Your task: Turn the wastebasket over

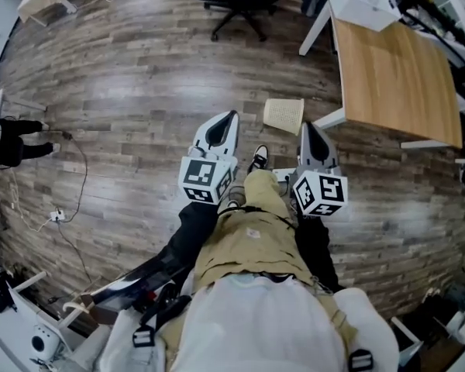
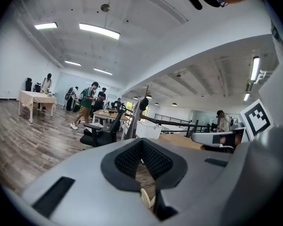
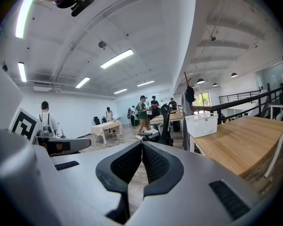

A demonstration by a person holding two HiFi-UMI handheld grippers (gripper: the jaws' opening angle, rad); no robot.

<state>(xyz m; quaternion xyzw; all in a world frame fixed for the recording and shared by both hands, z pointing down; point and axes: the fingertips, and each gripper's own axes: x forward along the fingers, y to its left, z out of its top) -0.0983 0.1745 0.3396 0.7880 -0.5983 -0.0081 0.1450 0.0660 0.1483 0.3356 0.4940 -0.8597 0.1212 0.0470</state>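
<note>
Wastebasket (image 1: 284, 115) is a small, pale one with lots of little holes in its sides, like a net. It sits on the wood floor (image 1: 139, 91), just beside the white leg at the near corner of the wooden table (image 1: 395, 76). I cannot tell if it stands up, lies down or leans.

It looks empty and made of thin plastic, so I think it is very light. The sides may bend a bit if you squeeze hard, but they should not break. It could slide away on the smooth floor if you only push it, and the table leg is close enough to bump.

The left gripper (image 1: 232, 115) points at the floor a little to the left of the basket. Its two jaws are pressed together and hold nothing. In the left gripper view a bit of the pale net shows low down through the gap behind the tips, so the basket is in front, not inside. The right gripper (image 1: 304, 125) is near the basket on its right side. Its jaws are pressed together too, and there is nothing in them.

The best place to grab looks like the top rim, because that edge is the stiffest. One gripper would have to spread its jaws first and pinch the rim. The other could steady the far side while the basket tips over. Neither one touches it yet.
</note>
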